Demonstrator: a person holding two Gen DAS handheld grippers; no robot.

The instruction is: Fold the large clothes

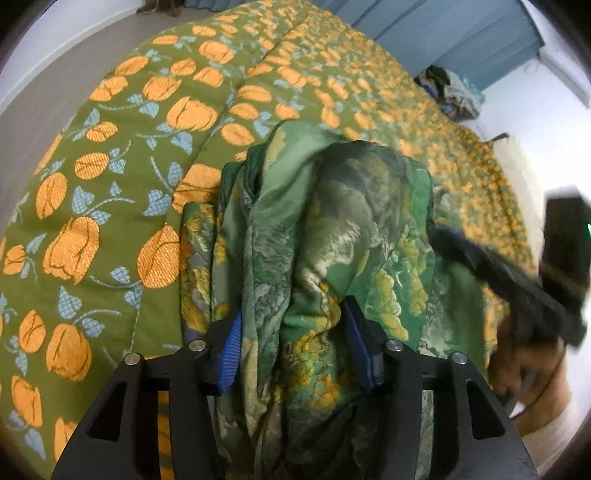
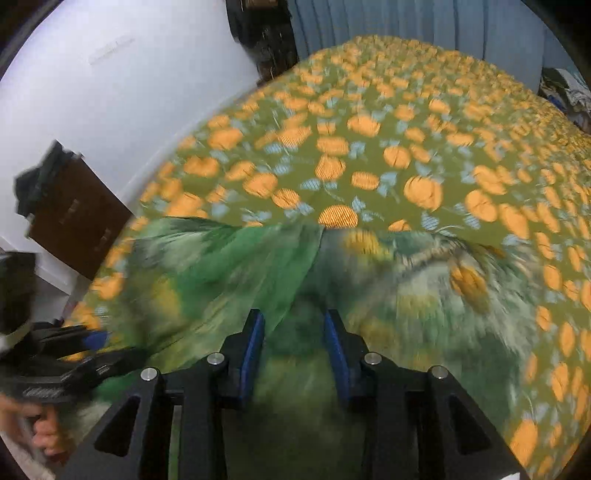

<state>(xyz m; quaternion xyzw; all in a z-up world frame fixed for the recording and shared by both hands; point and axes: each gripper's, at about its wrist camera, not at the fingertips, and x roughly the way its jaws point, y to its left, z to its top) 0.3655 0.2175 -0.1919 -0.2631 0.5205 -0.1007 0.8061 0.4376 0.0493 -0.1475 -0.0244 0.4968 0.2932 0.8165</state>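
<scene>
While bunched green garment (image 1: pixel 314 236) fills view, bedspread (image 1: pixel 122 155) surrounds.

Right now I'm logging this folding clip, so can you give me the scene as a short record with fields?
garment: green landscape-print silky cloth, bunched and draped
surface: olive quilted bedspread with orange tulips
left hand-held gripper: cloth bunched between its blue pads, apparently gripped
right hand-held gripper: cloth between its fingers; grip unclear from motion blur
background: blue curtain, brown wooden cabinet
fold state: not yet flat or folded
</scene>
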